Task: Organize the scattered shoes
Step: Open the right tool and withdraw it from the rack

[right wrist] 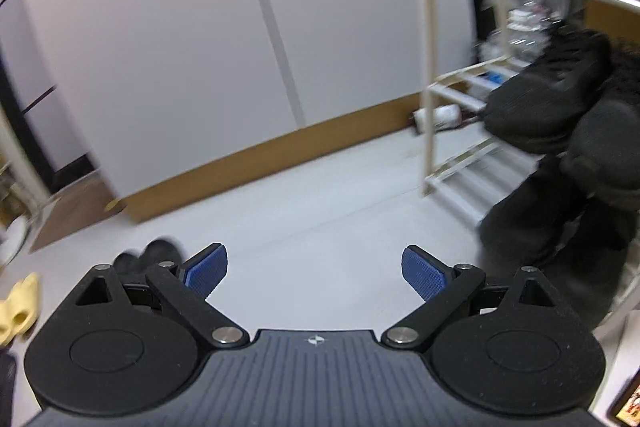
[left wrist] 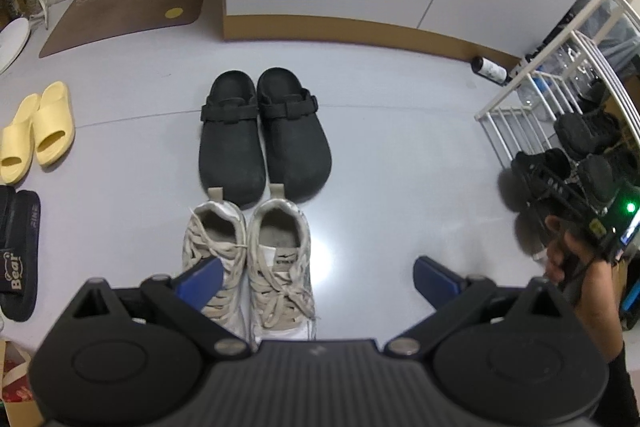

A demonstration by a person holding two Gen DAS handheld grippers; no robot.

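In the left wrist view a pair of beige laced sneakers (left wrist: 276, 259) sits on the grey floor just ahead of my left gripper (left wrist: 316, 277), which is open and empty above them. Beyond them lies a pair of black clogs (left wrist: 264, 139). Yellow slides (left wrist: 36, 131) and black "Bear" slippers (left wrist: 18, 251) lie at the left. Black sneakers (left wrist: 580, 155) rest on the white shoe rack (left wrist: 516, 103) at the right. In the right wrist view my right gripper (right wrist: 316, 273) is open and empty over bare floor, left of the black sneakers (right wrist: 560, 115) on the rack (right wrist: 456, 183).
A white cabinet with a brown base (left wrist: 360, 31) closes the back. A brown doormat (left wrist: 128, 11) lies at the far left, and a dark bottle (left wrist: 490, 69) lies by the rack. A hand (left wrist: 568, 259) holds the other gripper at the right edge.
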